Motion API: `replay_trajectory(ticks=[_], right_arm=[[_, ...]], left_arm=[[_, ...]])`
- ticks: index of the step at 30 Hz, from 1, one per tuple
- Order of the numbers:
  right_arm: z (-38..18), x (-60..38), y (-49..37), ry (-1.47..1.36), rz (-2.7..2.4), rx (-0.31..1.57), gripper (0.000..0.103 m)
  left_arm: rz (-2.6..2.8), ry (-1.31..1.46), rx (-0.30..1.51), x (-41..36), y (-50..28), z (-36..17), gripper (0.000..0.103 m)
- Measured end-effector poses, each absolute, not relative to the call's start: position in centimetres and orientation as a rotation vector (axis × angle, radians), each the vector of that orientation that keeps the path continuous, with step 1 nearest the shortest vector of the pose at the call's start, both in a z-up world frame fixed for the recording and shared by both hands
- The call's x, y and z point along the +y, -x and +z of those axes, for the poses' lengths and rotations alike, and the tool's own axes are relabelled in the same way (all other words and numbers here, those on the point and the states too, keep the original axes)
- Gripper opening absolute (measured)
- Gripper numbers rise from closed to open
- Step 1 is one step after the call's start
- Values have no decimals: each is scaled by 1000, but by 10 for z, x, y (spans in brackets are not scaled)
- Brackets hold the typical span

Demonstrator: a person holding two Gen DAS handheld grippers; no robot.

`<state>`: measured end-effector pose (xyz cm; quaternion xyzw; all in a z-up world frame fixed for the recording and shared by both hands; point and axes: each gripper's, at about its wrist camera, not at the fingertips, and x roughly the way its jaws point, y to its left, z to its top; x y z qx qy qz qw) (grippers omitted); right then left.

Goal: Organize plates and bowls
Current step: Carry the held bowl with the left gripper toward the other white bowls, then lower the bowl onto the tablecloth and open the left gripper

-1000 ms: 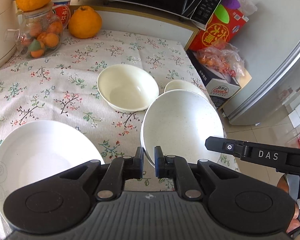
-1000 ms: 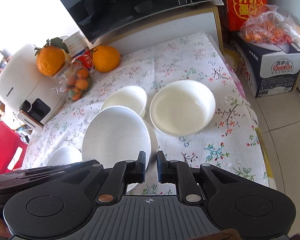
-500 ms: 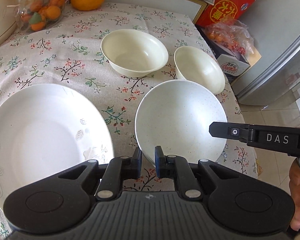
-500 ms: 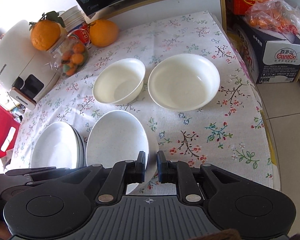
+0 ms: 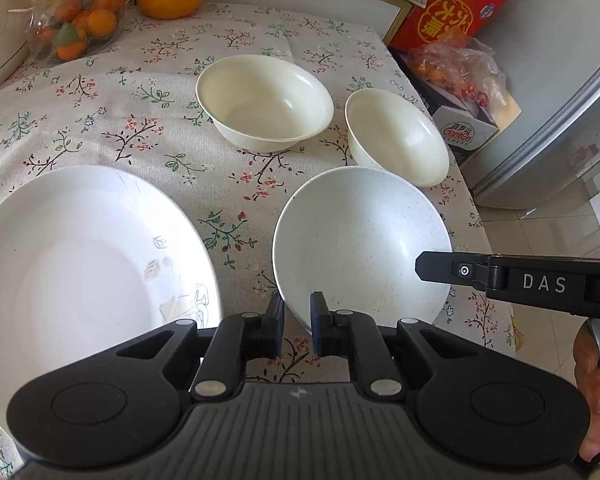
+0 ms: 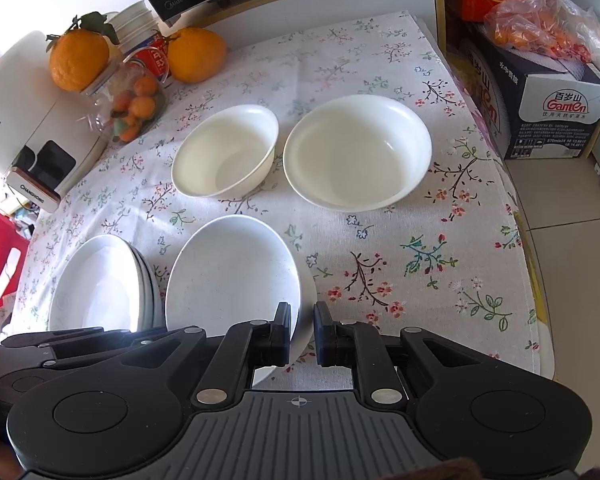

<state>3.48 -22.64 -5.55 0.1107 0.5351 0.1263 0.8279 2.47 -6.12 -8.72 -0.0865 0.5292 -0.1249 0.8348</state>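
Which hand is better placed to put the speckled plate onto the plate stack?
Probably the left. The left gripper is shut on the rim of the speckled plate, right beside the stack of white plates. The right gripper holds the opposite rim, farther from the stack.

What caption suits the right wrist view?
Both tongs grip a speckled plate beside stacked plates, two cream bowls behind.
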Motion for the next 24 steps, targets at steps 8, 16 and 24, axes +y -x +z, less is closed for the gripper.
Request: replay_trajectory(ticks=[8, 16, 24], right_arm=[[-56, -230, -36, -249, 254, 1133, 14], [-55, -231, -37, -255, 258, 1123, 14], [-53, -237, -38, -280, 252, 1101, 14]], left_arm=[[-251, 181, 1112, -63, -26, -86, 14], [-233, 199, 1109, -61, -27, -84, 18], [-214, 215, 1093, -56, -30, -79, 20]])
